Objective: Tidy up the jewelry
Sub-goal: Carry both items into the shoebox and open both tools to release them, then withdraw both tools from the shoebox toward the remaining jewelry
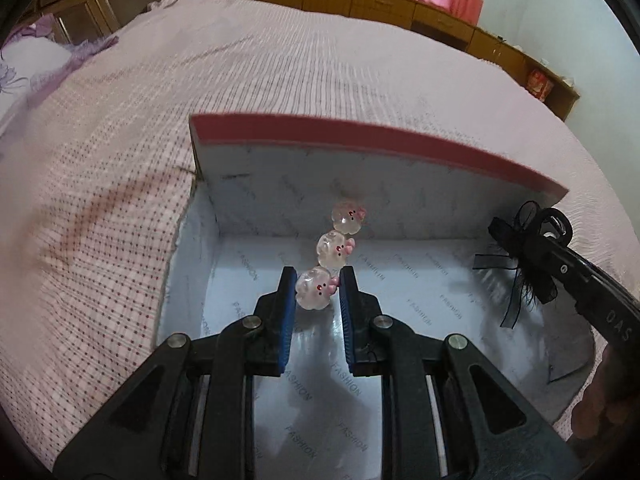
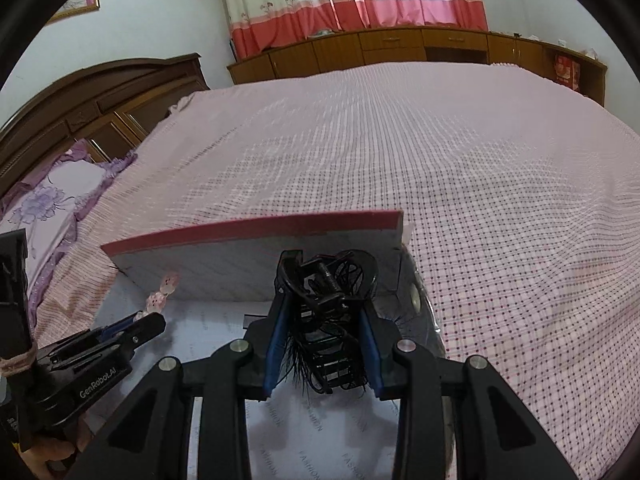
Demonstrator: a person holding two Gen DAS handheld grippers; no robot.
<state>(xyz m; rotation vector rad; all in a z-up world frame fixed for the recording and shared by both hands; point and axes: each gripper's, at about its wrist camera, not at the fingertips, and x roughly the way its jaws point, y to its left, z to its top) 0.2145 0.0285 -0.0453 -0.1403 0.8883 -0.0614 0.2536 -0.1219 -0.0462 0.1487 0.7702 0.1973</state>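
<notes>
An open box (image 1: 400,152) with a red-edged lid and white "FASHION" lining lies on the bed. My left gripper (image 1: 318,286) is shut on a clear hair clip with pink-bowed cat charms (image 1: 334,246), which points toward the box's back wall; it also shows in the right wrist view (image 2: 158,300). My right gripper (image 2: 324,320) is shut on a black hair claw with ribbon and feathers (image 2: 328,320), held over the box's right side. The claw also shows in the left wrist view (image 1: 524,248).
The bed has a pink checked cover (image 2: 480,160). A purple floral pillow (image 2: 52,196) and a dark wooden headboard (image 2: 100,92) are at the left. Wooden cabinets (image 2: 400,48) and red curtains stand behind the bed.
</notes>
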